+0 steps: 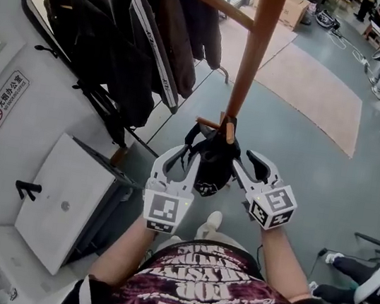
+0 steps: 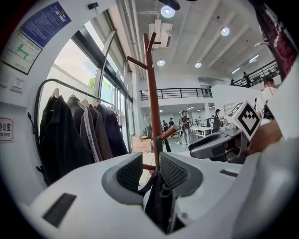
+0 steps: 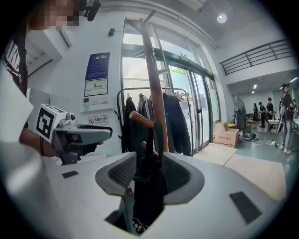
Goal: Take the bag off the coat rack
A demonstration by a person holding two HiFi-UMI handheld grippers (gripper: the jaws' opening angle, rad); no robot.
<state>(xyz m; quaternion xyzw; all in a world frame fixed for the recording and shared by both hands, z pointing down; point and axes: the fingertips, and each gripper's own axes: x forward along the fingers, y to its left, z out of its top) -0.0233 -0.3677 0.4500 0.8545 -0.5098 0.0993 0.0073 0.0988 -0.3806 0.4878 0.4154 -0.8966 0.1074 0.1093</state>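
Note:
A black bag hangs by its straps from a low peg of the wooden coat rack. My left gripper is at the bag's left edge and my right gripper at its right edge. In the left gripper view, the narrow gap of my left gripper holds black bag material, with the rack pole behind. In the right gripper view, the bag fills the gap of my right gripper, under the pole. Both grippers look shut on the bag.
A clothes rail with dark jackets stands at the left by the glass wall. A white cabinet sits low on the left. A beige rug lies beyond the rack. A person's legs show at the lower right.

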